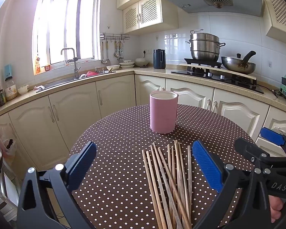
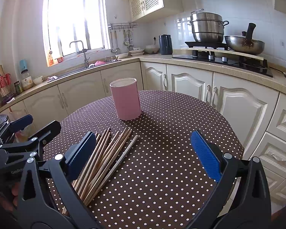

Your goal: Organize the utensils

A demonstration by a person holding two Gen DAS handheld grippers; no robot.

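Chopsticks lying fanned in loose pile at worktop near edge, cup standing toward far edge. Left gripper and right gripper hovering, fingers spread, holding nothing. Sticks looking light, stiff, prone to rolling; pinching mid-length likely steadiest.
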